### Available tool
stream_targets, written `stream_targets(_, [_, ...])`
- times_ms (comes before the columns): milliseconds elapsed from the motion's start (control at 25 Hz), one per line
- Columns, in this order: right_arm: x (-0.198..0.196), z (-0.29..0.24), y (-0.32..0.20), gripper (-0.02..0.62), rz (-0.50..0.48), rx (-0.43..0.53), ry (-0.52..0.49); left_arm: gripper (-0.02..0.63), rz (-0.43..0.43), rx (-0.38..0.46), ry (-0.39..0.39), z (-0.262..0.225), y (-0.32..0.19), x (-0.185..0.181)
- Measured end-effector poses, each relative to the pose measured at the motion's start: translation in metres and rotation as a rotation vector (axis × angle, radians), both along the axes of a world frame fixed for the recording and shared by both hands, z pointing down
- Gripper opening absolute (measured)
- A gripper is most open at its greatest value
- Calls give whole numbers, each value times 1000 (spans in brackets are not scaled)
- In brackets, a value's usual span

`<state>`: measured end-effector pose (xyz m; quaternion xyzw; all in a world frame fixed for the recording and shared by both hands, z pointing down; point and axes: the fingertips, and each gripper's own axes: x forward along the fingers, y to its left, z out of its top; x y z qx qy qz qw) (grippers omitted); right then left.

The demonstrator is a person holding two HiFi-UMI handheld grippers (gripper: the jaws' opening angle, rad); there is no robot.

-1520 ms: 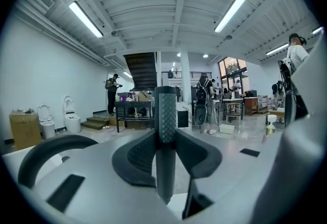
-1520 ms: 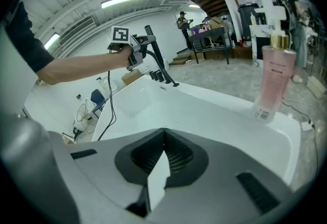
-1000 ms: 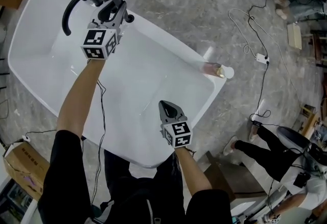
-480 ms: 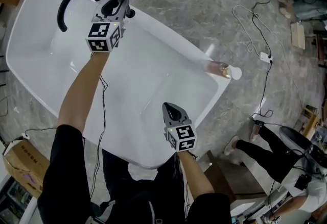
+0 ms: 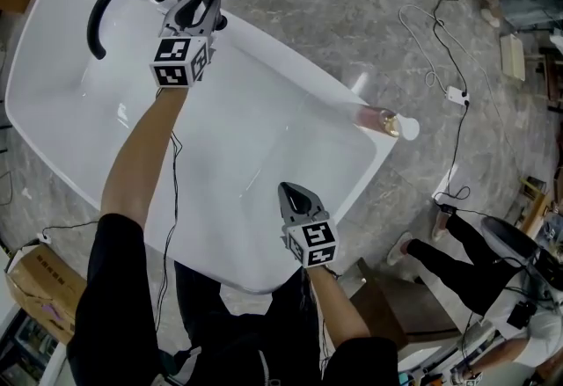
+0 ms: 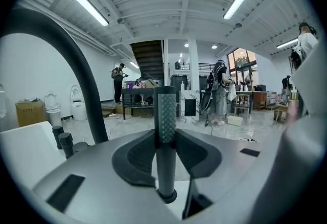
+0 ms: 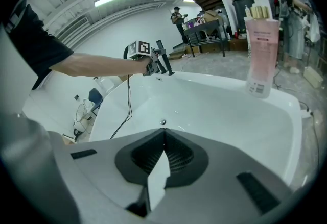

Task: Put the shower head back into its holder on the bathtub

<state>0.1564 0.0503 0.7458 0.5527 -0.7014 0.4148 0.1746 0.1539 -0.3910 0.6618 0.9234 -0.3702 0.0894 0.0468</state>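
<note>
Reaching with the left arm, stretched almost straight, across the white bathtub to its far rim. Holding there in the left gripper the black shower head, upright, with the pads pressed on both sides of it, just beside the curved black faucet. Hard to say from so close whether its lower end already sits in the dark ring below, perhaps the holder. With the right arm bent near the body, and the right gripper tilted down over the near part of the tub, jaws fully together on nothing. On the rim at the right, standing upright, a pink bottle.
</note>
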Motion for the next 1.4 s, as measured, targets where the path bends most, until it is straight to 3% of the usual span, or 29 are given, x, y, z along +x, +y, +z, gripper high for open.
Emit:
stream_targets(640, [-6, 14, 10, 9, -9, -30, -15, 135, -5, -4, 9, 24, 2, -2])
stream_targets(960, [-10, 7, 11, 9, -4, -15, -21, 141, 29, -12, -97, 26, 9, -3])
stream_targets(1400, [-17, -17, 14, 9, -9, 22, -15, 176, 63, -38, -164, -5, 38, -27])
